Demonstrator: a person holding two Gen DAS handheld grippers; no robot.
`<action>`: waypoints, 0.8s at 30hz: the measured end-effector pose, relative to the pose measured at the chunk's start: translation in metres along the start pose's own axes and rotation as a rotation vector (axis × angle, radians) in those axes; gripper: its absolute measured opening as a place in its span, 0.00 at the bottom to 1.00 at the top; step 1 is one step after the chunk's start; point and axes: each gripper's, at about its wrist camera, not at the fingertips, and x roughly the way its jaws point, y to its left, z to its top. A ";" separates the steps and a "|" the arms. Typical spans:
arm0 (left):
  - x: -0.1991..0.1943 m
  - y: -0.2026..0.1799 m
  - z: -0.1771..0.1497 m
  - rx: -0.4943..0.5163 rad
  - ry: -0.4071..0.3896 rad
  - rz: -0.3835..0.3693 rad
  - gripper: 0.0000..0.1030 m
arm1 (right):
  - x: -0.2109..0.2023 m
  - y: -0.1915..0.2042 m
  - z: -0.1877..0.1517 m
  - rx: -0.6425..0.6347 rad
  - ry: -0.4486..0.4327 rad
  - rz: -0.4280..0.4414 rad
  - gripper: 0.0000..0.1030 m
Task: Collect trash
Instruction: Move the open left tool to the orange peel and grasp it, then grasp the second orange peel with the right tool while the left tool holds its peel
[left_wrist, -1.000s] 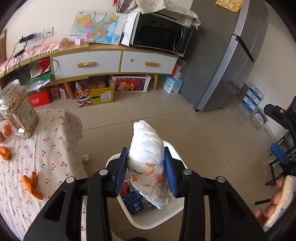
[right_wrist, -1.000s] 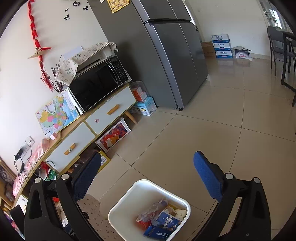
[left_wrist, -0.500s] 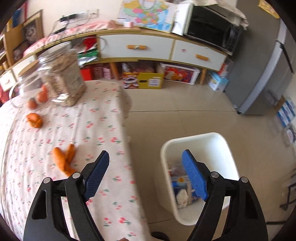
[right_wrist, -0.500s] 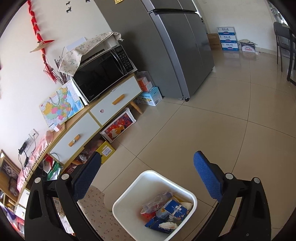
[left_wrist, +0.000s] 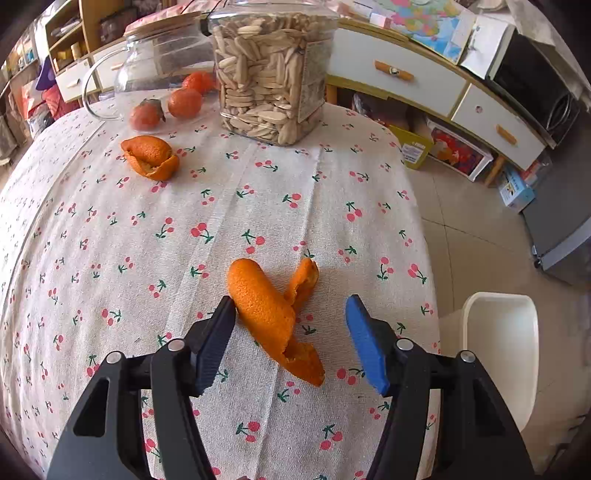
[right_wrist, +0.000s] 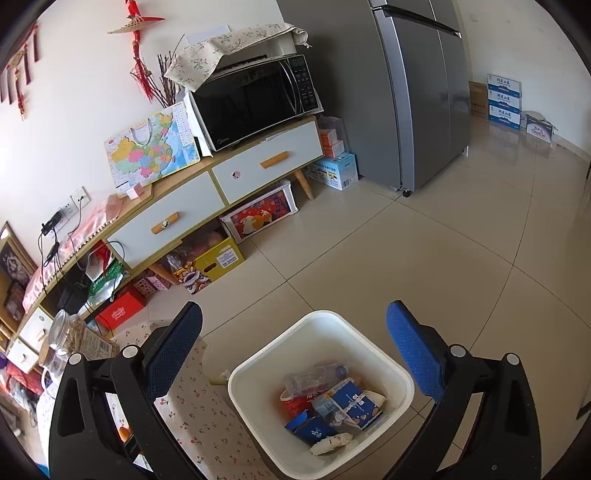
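A long curled orange peel (left_wrist: 271, 310) lies on the cherry-print tablecloth (left_wrist: 110, 229), near the table's right edge. My left gripper (left_wrist: 290, 306) points down over it. Its jaws are closing with the peel between them; the left pad sits right at the peel and the blue right pad stands clear of it. A second peel (left_wrist: 151, 157) lies farther back on the left. The white bin (right_wrist: 321, 317) stands on the floor beside the table, holding cartons, a bottle and a white wad (right_wrist: 330, 441). My right gripper (right_wrist: 294, 309) hangs open and empty above the bin.
A big jar of seeds (left_wrist: 273, 70), a glass jug (left_wrist: 155, 62) and three tangerines (left_wrist: 184, 101) stand at the table's far side. The bin (left_wrist: 498, 354) sits off the table's right edge. A sideboard with a microwave (right_wrist: 255, 99) and a grey fridge (right_wrist: 417, 92) line the wall.
My left gripper let go of the white wad over the bin, swung left and down onto the table, and now straddles the orange peel with narrower jaws. The right gripper drifted slightly, still open.
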 end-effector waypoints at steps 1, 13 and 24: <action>0.002 -0.003 0.000 0.022 0.002 0.001 0.44 | 0.001 0.004 -0.001 -0.007 0.004 0.002 0.93; -0.036 0.057 -0.007 0.227 -0.058 -0.051 0.23 | 0.023 0.089 -0.035 -0.258 0.102 0.058 0.93; -0.093 0.203 0.003 0.106 -0.148 -0.017 0.23 | 0.006 0.256 -0.155 -0.908 0.048 0.370 0.93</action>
